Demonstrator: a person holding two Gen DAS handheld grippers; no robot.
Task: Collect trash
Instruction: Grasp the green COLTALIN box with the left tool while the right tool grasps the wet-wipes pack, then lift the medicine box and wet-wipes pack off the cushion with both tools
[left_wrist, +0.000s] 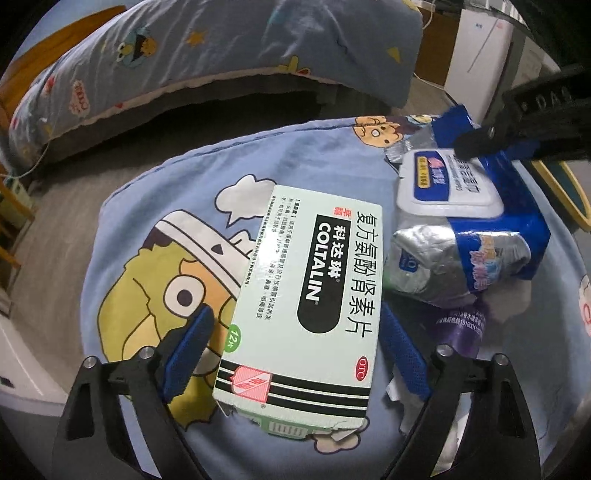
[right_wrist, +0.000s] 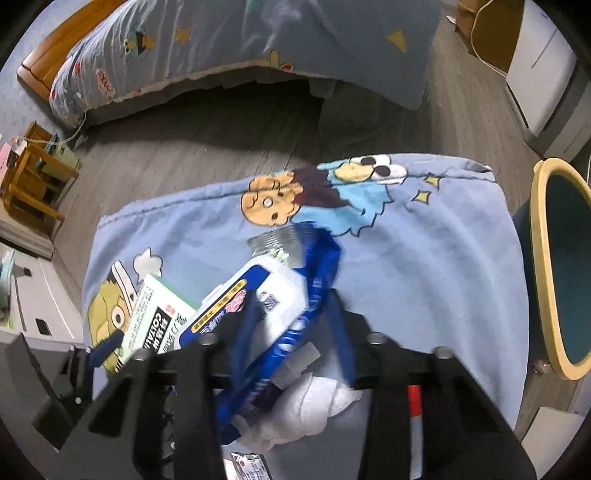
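Matt cardboard medicine box (left_wrist: 303, 295) – glossy, crinkled foil-plastic wipes pack (left_wrist: 469, 236) – both on soft printed cotton cloth (left_wrist: 155, 206).

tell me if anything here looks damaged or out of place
The green medicine box lying on the cartoon-print cushion has a torn, ragged near end. Beside it, the blue wet wipes pack is crumpled, its silver end squashed, and the right claw is shut on it. White tissue scraps lie loose underneath.

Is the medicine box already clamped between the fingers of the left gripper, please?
No: the left gripper straddles the medicine box, but gaps show between both blue fingers and the box's sides.
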